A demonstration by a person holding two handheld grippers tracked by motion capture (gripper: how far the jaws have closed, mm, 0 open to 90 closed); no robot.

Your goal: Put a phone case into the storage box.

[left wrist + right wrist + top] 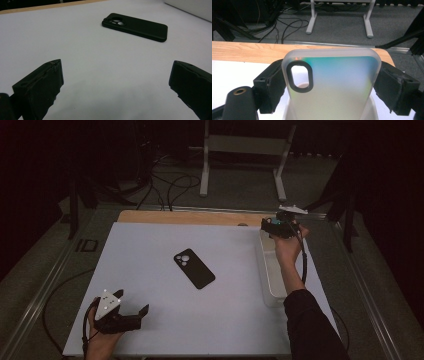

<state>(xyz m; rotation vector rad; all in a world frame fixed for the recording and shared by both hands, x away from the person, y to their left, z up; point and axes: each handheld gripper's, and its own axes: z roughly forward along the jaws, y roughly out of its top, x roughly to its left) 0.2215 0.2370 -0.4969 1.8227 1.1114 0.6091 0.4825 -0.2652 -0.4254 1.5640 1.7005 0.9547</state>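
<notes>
- Left gripper (131,316), black with a grey three-cornered plate on top, rests low at the near left corner of the white table mat (150,320); in the left gripper view its two black jaws stand wide apart with nothing but bare mat between them
- Black rectangular phone (194,268) in a matte case lies flat near the middle of the mat, back side up, its round camera lenses toward the far end; it sits well apart from both grippers, and no brand or writing can be read on it
- In the left gripper view the same phone (136,27) lies ahead of the open jaws, untouched
- Frosted translucent phone case (329,85), with a blue-green sheen and a dark-rimmed oval camera cut-out at its upper left, stands upright between the right gripper's jaws, one pad pressed to each long edge; no logo or lettering shows on it
- Right gripper (279,227) is held up in the person's hand at the far right of the table, over the far end of the white rectangular plastic tray (270,280)
- Light wooden table edge (244,51) runs behind the case, with cables on the grey floor beyond
</notes>
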